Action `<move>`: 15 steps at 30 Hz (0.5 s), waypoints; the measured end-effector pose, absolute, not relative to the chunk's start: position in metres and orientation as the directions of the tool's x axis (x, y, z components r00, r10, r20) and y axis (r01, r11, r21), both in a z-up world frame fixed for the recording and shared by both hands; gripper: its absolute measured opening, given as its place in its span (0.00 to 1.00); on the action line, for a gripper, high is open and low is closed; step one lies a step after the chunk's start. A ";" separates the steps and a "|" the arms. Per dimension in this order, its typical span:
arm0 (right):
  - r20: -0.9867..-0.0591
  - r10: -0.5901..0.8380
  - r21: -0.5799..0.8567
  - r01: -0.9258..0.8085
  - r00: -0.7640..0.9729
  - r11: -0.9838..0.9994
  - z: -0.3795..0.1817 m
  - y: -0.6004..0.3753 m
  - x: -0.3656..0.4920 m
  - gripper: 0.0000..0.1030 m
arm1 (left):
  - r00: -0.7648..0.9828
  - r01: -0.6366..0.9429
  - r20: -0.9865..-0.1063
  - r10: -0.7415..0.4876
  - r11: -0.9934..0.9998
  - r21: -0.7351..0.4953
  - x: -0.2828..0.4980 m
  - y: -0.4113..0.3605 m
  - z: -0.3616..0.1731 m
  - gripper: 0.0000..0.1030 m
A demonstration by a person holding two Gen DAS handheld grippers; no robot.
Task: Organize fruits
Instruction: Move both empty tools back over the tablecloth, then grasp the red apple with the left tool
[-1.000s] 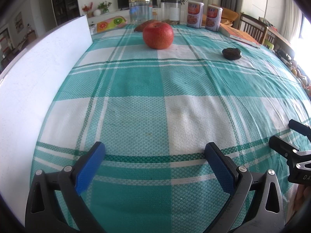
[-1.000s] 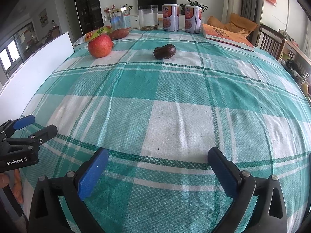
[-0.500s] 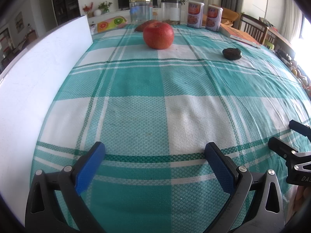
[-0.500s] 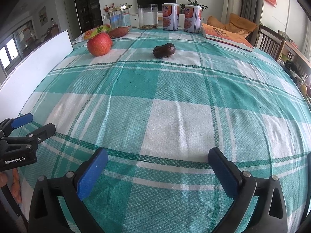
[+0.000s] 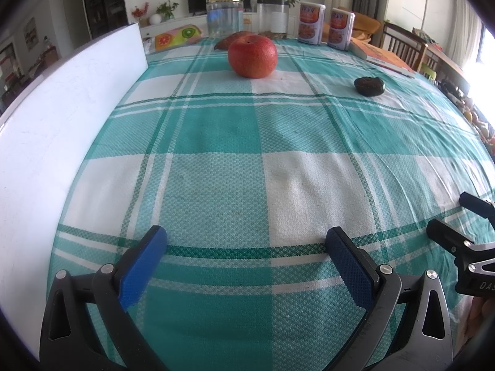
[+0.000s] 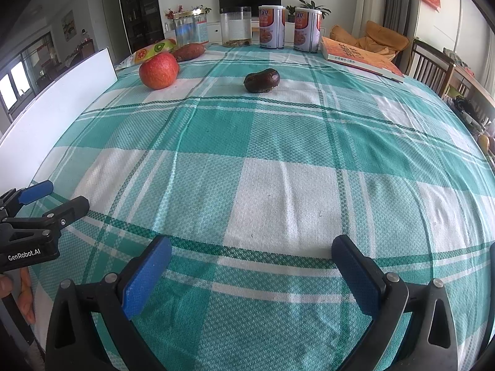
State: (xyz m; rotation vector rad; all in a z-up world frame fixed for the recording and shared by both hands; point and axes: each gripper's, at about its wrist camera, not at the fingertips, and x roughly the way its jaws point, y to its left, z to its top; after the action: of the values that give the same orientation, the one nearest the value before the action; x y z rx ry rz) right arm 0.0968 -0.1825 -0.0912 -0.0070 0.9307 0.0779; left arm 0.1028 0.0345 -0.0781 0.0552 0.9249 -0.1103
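With both my left gripper (image 5: 246, 249) and right gripper (image 6: 251, 258) wide open and empty, I feared the big round red apple (image 5: 252, 56) at 12 o'clock might roll off the green-and-white checked tablecloth (image 5: 216, 142) if bumped.

1. Right-wrist view: apple (image 6: 159, 70) and dark fruit (image 6: 262, 80) displaced slightly left and down in frame relative to 1.0 s ago, through a small shift of the right gripper (image 6: 252, 273).
2. Same view: left gripper (image 6: 43, 204) lower at the left edge than before.
3. Left-wrist view: right gripper (image 5: 461, 216) lower at the right edge, marginally; apple (image 5: 252, 56) a trace rightward.
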 end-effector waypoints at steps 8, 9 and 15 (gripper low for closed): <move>-0.802 0.063 0.027 -0.069 0.595 0.997 -0.091 -0.182 0.097 1.00 | 0.515 0.187 -0.848 -0.122 0.982 -0.028 0.128 0.036 -0.073 0.99; -0.802 0.063 0.027 -0.069 0.595 0.997 -0.091 -0.183 0.097 1.00 | 0.508 0.190 -0.852 -0.128 0.981 -0.035 0.135 0.038 -0.071 0.98; -0.802 0.062 0.026 -0.069 0.594 0.997 -0.092 -0.183 0.097 1.00 | 0.545 0.171 -0.824 -0.157 0.982 -0.074 0.184 0.046 -0.042 0.98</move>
State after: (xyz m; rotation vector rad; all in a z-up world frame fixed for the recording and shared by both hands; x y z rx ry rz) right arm 0.0967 -0.1827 -0.0916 -0.0084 0.9314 0.0760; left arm 0.1845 0.0461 -0.0420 0.0160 0.9752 -0.1946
